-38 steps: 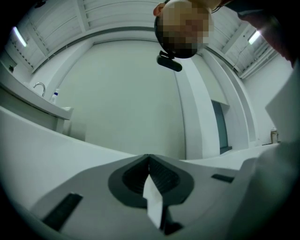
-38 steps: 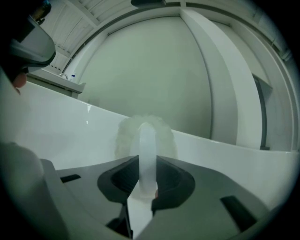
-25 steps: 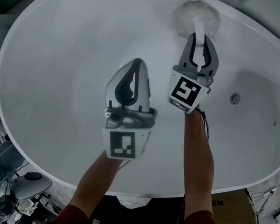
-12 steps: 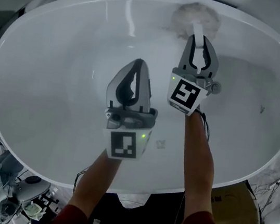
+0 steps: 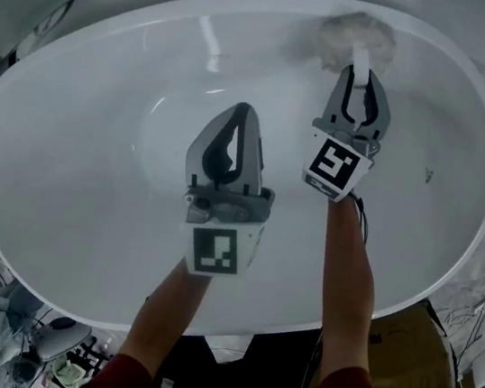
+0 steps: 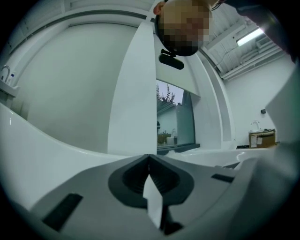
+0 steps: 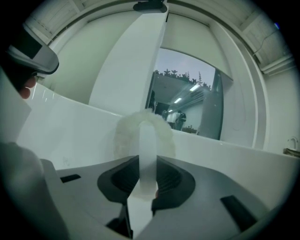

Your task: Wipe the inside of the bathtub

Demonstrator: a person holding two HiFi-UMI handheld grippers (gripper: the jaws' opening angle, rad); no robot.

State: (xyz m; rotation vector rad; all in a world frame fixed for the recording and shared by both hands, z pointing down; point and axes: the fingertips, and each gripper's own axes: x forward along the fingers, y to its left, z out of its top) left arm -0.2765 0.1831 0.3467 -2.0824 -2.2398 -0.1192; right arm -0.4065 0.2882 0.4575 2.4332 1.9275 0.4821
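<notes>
Pressing a fluffy white wiping pad to the far inner wall of the white oval bathtub, just below its rim. Gripping the pad's flat white handle with the right gripper, jaws clenched on it from both sides. Holding the left gripper over the middle of the bathtub, jaws clenched tip to tip, well apart from the pad. Reaching in over the bathtub's near rim with two bare forearms. Beyond the bathtub's far rim, a white column beside a dark window.
</notes>
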